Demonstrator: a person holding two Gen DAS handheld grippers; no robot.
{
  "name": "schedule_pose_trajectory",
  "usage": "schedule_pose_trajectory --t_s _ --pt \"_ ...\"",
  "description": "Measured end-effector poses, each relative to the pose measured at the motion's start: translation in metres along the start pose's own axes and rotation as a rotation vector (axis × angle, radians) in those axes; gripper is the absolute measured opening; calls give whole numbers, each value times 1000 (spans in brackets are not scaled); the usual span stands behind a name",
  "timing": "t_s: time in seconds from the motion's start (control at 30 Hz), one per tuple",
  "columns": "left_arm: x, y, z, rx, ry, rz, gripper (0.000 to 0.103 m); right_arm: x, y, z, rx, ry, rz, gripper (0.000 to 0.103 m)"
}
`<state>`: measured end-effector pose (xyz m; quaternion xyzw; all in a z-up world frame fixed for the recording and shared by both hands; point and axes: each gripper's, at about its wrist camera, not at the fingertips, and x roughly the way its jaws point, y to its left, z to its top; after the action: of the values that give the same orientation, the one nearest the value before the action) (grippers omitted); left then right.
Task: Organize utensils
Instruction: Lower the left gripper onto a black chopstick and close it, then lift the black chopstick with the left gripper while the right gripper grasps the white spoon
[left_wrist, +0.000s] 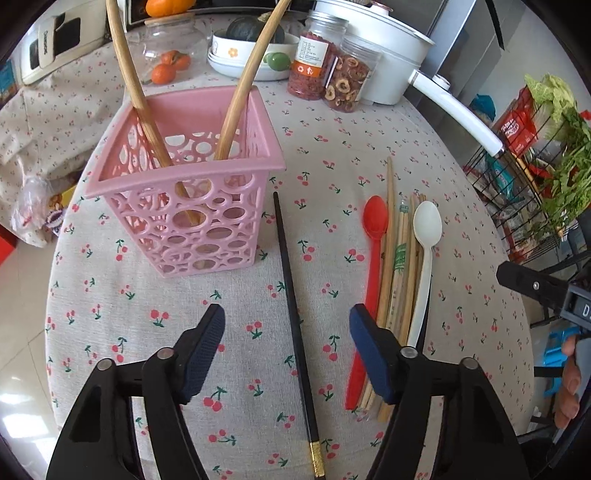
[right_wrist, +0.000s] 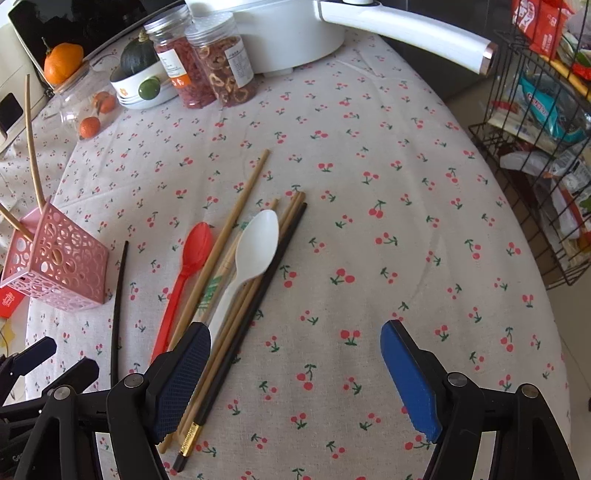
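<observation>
A pink perforated basket (left_wrist: 184, 206) stands on the cherry-print cloth with two long wooden handles (left_wrist: 136, 92) leaning in it. My left gripper (left_wrist: 286, 314) is open and low over the table. A lone black chopstick (left_wrist: 282, 251) lies between its fingers, and neither pad touches it. To the right lies a pile: a red spoon (right_wrist: 197, 243), a white spoon (right_wrist: 258, 243), bamboo chopsticks (right_wrist: 236, 218) and a black chopstick with a gold end (right_wrist: 258, 306). My right gripper (right_wrist: 295, 330) is open over bare cloth, its left finger above the pile's near ends.
A white pot (right_wrist: 288, 33) with a long handle, two jars of dried fruit (right_wrist: 221, 70), a bowl with a dark squash (right_wrist: 140, 81) and a glass jar of oranges (right_wrist: 85, 107) crowd the far edge. A black wire rack (right_wrist: 535, 147) of groceries stands off the table's right side.
</observation>
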<state>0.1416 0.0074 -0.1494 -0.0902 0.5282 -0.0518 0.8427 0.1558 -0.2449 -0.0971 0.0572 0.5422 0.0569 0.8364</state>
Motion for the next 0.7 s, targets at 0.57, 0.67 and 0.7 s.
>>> schedule_pose_trajectory --t_s 0.57,0.67,0.7 --pt "32 -8 14 11 12 20 6 16 -8 8 -3 48 -14 80" --pt "23 -11 10 36 12 -7 5 18 -8 11 -1 51 -19 80" --pt "19 -13 9 45 9 -19 5 19 -8 12 1 51 -20 80"
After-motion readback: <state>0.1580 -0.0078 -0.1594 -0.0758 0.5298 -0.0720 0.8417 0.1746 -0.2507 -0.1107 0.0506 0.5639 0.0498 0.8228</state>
